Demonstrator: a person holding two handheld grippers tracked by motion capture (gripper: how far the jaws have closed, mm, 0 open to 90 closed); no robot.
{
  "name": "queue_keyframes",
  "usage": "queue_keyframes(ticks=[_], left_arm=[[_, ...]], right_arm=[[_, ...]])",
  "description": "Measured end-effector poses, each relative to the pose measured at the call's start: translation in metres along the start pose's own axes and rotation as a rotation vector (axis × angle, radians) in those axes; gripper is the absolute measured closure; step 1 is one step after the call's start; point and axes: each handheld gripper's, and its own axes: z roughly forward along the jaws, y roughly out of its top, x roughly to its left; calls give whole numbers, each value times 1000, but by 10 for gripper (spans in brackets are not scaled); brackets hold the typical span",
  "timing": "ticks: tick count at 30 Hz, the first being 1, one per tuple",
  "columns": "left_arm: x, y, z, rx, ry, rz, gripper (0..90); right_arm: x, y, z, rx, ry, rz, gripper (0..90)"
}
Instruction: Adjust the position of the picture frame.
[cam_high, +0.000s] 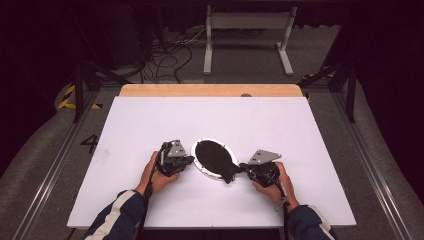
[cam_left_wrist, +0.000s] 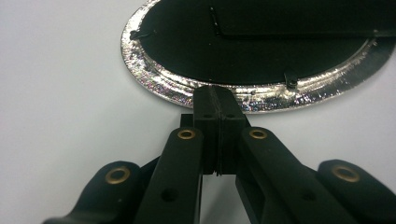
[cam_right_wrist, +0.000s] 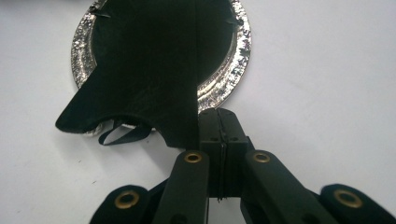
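An oval picture frame with a shiny silver rim (cam_high: 195, 159) lies back side up near the table's middle front. Its black back panel (cam_high: 210, 152) carries a black stand flap (cam_high: 228, 171) that sticks out past the rim toward the right. My left gripper (cam_high: 189, 160) is shut, its tips against the rim's (cam_left_wrist: 154, 84) near edge in the left gripper view (cam_left_wrist: 215, 91). On the other side, my right gripper (cam_high: 244, 166) is shut too. Its tips (cam_right_wrist: 220, 114) sit beside the flap's (cam_right_wrist: 140, 84) straight edge, next to the rim (cam_right_wrist: 233, 70). Nothing shows between either pair of jaws.
The frame rests on a white board (cam_high: 150, 125) over a wooden table (cam_high: 210, 90). A small strap loop (cam_right_wrist: 122, 135) hangs under the flap. Beyond the table are floor cables (cam_high: 170, 55) and a white stand (cam_high: 247, 30).
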Motion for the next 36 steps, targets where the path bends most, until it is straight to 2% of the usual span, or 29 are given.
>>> queue_keyframes(ticks=[4, 9, 11, 13, 14, 17, 19, 21, 23, 26, 27, 31, 33, 36], left_arm=[[0, 0, -1, 3, 4, -4, 852], [-9, 1, -7, 18, -34, 15, 864], [-16, 2, -10, 21, -73, 30, 866], [-23, 2, -10, 51, -88, 69, 867], [-28, 1, -9, 59, -78, 89, 869], [-29, 2, -8, 58, -89, 87, 868], [-30, 2, -7, 46, -97, 62, 865], [-31, 2, -6, 42, -98, 59, 861], [-33, 4, -4, 42, -74, 74, 853], [-32, 4, -3, 37, -65, 76, 847], [-32, 5, -2, 32, -62, 65, 846], [-31, 7, 2, 23, -19, 79, 821], [-28, 8, 4, 18, -21, 69, 812], [-27, 8, 5, 12, -17, 64, 821]], right_arm=[[3, -2, -2, 3, 9, 6, 900], [8, 0, -2, 16, 1, -21, 900], [7, 0, -2, 16, 11, -22, 900], [6, -1, -2, 14, 18, -16, 900], [6, -1, -2, 14, 17, -20, 900], [7, -1, -2, 15, 15, -24, 900], [7, -1, -2, 16, 16, -24, 900], [7, 0, -2, 17, 17, -24, 900], [8, 0, -2, 20, 24, -25, 900], [10, 0, -3, 26, 16, -29, 900], [10, 0, -4, 27, 19, -22, 900], [12, -2, -6, 28, 35, 5, 900], [14, -4, -8, 24, 41, 32, 900], [17, -4, -9, 27, 45, 31, 900]])
